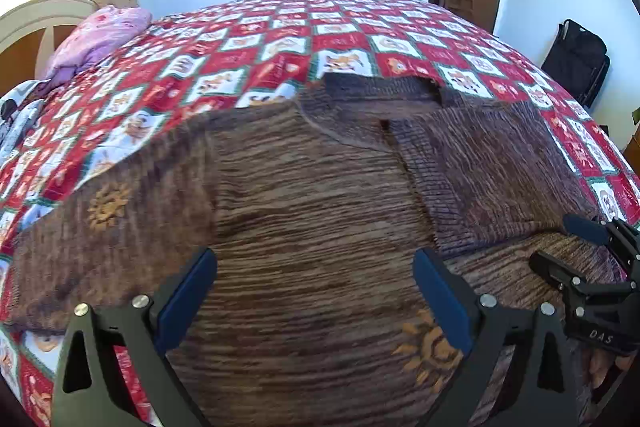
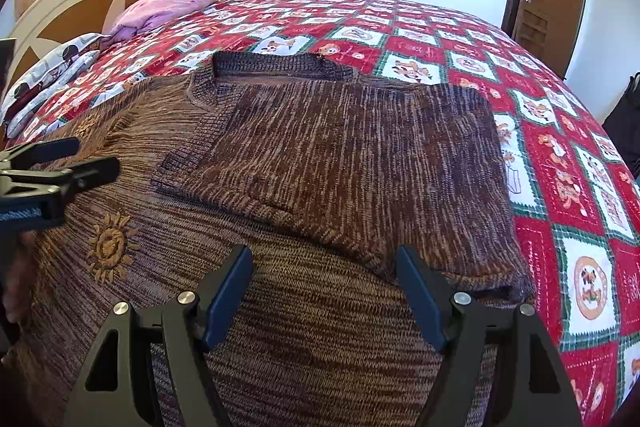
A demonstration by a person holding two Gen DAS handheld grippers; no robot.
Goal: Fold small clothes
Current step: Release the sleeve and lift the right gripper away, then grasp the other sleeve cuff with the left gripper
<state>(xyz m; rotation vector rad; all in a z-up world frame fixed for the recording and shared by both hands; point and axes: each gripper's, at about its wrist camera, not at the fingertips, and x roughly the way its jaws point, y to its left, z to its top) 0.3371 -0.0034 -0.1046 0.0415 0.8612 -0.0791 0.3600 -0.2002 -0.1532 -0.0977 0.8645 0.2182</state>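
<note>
We have the brown knit sweater (image 2: 304, 163) spread near the bed's (image 2: 580, 187) front edge, its right side already folded inward. Both the left gripper (image 1: 316, 291) and right gripper (image 2: 324, 291) hover spread over the knit, pinching nothing. We should pinch the unfolded left side at its hem and shoulder, then fold it evenly across.

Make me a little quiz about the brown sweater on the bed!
1. True or false: one side of the sweater is already folded over its front.
2. What orange shape is stitched on it?
3. Are the right gripper jaws A) open or B) shut on the sweater?

Key: 1 true. 2 a sun. 3 A.
</note>
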